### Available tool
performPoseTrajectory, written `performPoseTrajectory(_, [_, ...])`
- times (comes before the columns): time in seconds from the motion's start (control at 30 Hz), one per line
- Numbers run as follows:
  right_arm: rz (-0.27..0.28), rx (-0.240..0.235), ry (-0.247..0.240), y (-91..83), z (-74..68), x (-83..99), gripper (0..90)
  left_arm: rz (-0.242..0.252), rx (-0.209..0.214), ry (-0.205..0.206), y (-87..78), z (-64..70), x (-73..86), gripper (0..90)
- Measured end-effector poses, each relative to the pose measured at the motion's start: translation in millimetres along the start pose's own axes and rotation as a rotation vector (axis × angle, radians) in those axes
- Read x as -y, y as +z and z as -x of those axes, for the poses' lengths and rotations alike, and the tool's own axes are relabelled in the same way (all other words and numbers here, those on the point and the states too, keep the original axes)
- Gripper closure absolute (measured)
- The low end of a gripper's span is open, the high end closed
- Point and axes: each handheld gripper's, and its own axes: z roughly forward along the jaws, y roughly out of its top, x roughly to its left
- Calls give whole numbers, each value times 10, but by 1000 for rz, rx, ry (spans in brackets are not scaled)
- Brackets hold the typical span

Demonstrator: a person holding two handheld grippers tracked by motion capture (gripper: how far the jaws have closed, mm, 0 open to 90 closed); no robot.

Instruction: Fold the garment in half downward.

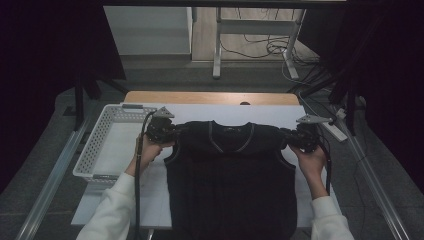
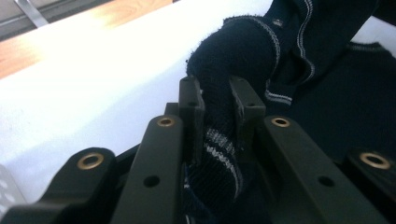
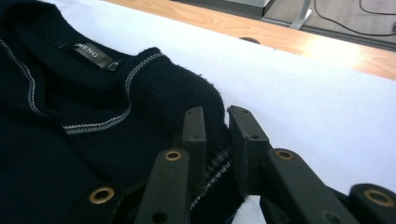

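A dark navy knit vest with grey-striped trim lies spread flat on the white table cover, its V-neck toward the far edge and its hem hanging off the near edge. My left gripper is shut on the vest's left shoulder; in the left gripper view the bunched knit is pinched between the jaws. My right gripper is shut on the right shoulder, with the trimmed armhole edge clamped between its jaws. A neck label shows inside the collar.
A white plastic basket stands at the table's left side, next to my left hand. A bare wooden strip runs along the far edge. Beyond it are table legs and cables on the floor. A power strip sits at the right.
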Motion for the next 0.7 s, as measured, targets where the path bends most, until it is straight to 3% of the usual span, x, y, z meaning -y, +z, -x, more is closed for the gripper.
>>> performPoseTrajectory(0.37, [-15,-18,-16,-21,-80,68,761,-29,1,17,5,96,95,764])
performPoseTrajectory(0.57, [-7,-26,-9,-130,-152,129,760,-19,28,14,-57,179,152,764])
performPoseTrajectory(0.7, [-11,-30,-14,-197,-172,174,759,-40,36,6,-25,208,181,764])
